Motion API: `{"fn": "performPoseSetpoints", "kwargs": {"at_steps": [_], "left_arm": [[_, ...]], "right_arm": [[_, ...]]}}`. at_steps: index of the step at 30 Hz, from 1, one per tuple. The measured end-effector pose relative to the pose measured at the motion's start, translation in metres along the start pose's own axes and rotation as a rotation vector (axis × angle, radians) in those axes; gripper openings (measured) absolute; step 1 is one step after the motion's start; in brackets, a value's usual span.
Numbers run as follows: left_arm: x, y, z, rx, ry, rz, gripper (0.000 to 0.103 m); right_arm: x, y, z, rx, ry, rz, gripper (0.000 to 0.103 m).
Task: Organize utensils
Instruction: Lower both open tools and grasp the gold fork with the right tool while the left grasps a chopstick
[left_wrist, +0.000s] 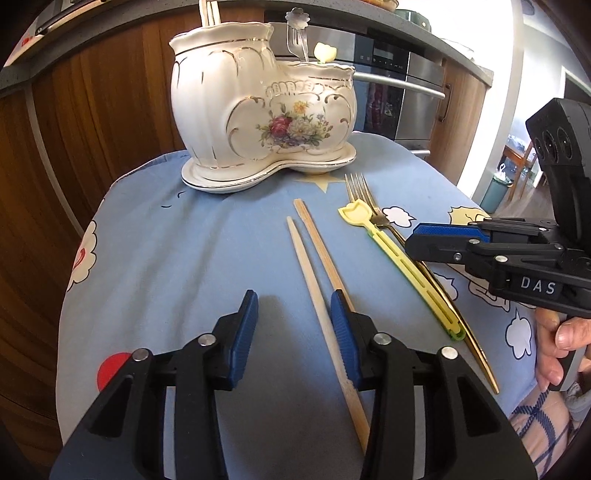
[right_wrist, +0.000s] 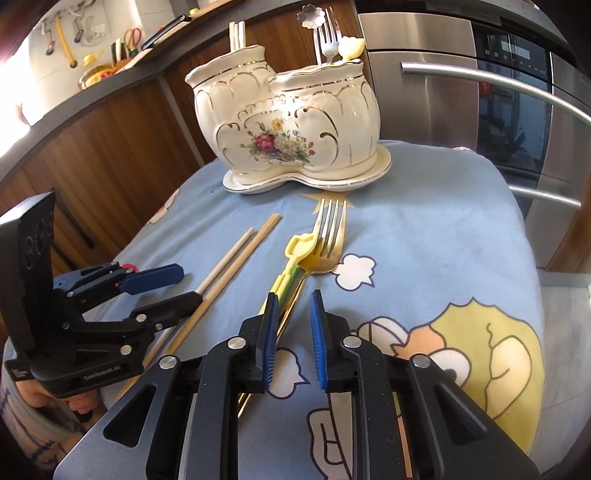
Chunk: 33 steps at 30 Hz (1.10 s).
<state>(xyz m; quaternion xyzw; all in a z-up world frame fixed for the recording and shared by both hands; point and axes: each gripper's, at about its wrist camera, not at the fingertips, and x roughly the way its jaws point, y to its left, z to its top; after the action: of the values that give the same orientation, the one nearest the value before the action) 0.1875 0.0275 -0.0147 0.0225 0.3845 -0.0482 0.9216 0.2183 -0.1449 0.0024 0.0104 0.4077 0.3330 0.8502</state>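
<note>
My left gripper open astride a chopstick, my right gripper open beside the gold fork on the table

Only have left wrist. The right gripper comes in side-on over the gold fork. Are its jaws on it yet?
Observer: No. On right wrist, the right gripper has its jaws open, with only cloth between the pads.
Operator: Where's the fork handle then?
Observer: The gold fork handle and the yellow tool both run under the finger nearer the chopsticks, outside the gap.
Operator: Anything further right on the cloth?
Observer: Only a big yellow cartoon print. No utensil shows there.
</note>
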Motion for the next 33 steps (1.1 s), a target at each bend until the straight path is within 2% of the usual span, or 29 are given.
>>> {"fn": "performPoseSetpoints", "kwargs": {"at_steps": [5, 13, 19, 23, 30, 33], "left_arm": [[0.001, 0.005, 0.001, -0.006, 0.008, 0.017, 0.025], [0.003, 0.001, 0.006, 0.056, 0.042, 0.048, 0.024], [0.002, 0.016, 0.008, 0.073, 0.087, 0.06, 0.024], [0.002, 0.027, 0.012, 0.093, 0.144, 0.041, 0.024], [0.006, 0.033, 0.022, 0.136, 0.267, -0.033, 0.023], [0.009, 0.037, 0.025, 0.143, 0.282, -0.045, 0.01]], "right_arm": [[0.001, -0.003, 0.002, 0.019, 0.006, 0.009, 0.017], [0.01, 0.008, 0.008, -0.07, 0.081, -0.023, 0.016], [0.006, 0.0, 0.016, -0.182, 0.165, -0.09, 0.016], [0.007, -0.013, 0.026, -0.246, 0.247, -0.138, 0.016], [0.016, -0.027, 0.043, -0.283, 0.389, -0.121, 0.016], [0.019, -0.027, 0.045, -0.297, 0.415, -0.106, 0.016]]}}
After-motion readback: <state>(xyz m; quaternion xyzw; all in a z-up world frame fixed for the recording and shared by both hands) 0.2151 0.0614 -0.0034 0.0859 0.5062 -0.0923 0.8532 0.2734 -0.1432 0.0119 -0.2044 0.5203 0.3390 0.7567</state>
